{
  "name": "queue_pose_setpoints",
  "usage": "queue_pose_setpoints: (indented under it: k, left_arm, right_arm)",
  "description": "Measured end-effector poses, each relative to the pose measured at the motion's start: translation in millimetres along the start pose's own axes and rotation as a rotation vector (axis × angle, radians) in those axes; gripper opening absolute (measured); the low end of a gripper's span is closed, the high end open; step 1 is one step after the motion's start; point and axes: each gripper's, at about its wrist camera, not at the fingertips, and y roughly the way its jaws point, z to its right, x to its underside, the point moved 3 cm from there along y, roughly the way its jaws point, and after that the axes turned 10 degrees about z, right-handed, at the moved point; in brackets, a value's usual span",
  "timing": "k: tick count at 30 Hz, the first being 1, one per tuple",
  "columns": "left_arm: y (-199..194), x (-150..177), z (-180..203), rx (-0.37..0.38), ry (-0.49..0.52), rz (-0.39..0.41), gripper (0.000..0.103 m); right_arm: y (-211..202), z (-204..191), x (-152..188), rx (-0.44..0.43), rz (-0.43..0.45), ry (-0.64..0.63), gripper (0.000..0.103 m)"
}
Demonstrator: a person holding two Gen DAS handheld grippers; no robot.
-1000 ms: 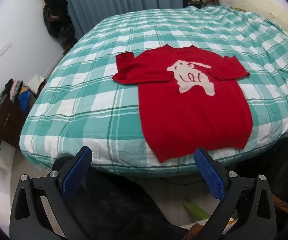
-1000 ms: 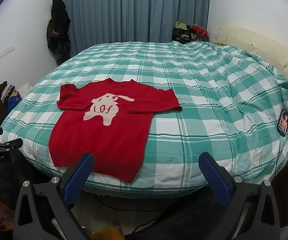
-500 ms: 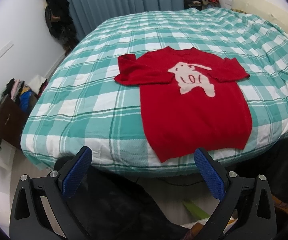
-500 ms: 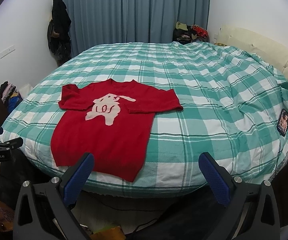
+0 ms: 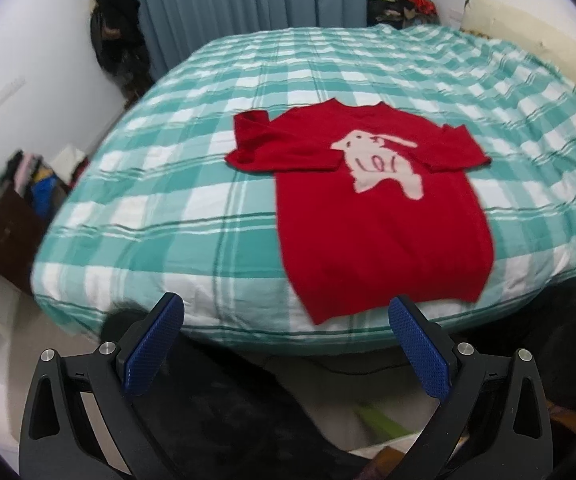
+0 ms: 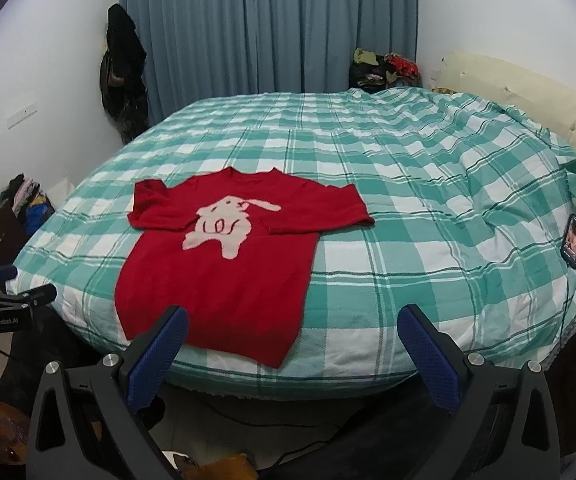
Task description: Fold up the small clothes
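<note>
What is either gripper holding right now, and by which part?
Nothing. The left gripper and right gripper are both open and empty, short of the bed. The red sweater lies flat on it, untouched.

A red sweater [image 6: 223, 276] with a pale animal motif lies flat, sleeves folded inward, hem at the bed's edge.

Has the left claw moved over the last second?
Yes, slightly. In the left wrist view the sweater and bed have slid a little rightward and down, and the picture is blurred, so the left claw, open, has turned a little left and upward.
</note>
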Motion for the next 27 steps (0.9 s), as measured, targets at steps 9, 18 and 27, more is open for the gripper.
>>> queue_pose_setpoints:
  k: [9,18,27]
  left_arm:
    - [51,16,-24,0.109,-0.06,-0.06,0.101]
    - [48,17,-29,0.004,-0.058,-0.026,0.102]
    - [56,15,-26,-0.035,-0.035,-0.043,0.102]
  right_arm:
    - [32,16,24,-0.081,-0.09,0.019,0.102]
    - [29,20,26,-0.034,-0.066,0.006,0.102]
    - [37,15,29,-0.043,-0.081,0.0,0.102]
